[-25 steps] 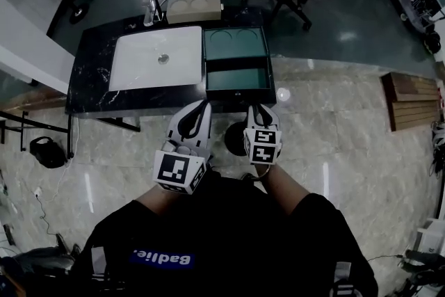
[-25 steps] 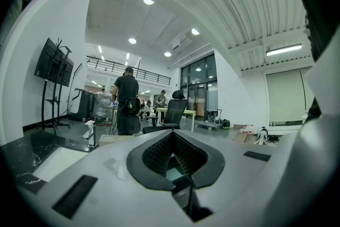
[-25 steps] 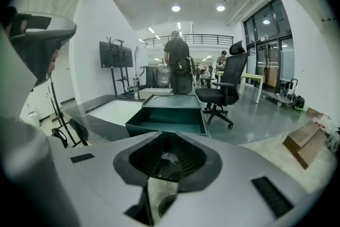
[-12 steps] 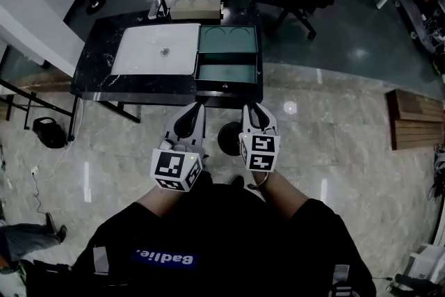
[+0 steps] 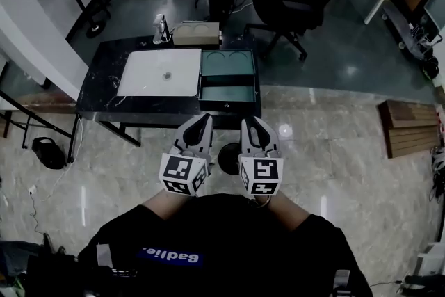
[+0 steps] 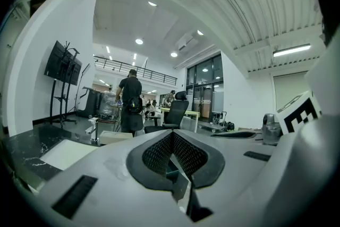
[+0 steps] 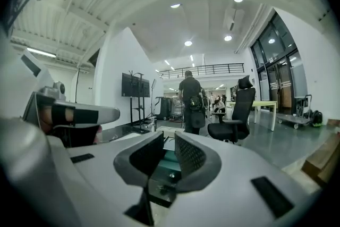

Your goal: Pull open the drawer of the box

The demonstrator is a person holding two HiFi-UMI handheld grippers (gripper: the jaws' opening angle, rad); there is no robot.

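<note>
The green box stood on the dark table, just beside a white basin. Its drawer was pulled out toward the person, so that the inside of it showed from above.

Both grippers were held close to the person's body, above the floor in front of the table and well apart from the box. The left gripper pointed toward the basin side. In the left gripper view its fingers met at the tips and had hold of nothing.

The right gripper pointed toward the box. In the right gripper view its fingers stood a little apart, with a narrow gap and nothing gripped. The green drawer showed through this gap, far beyond the tips.
</note>
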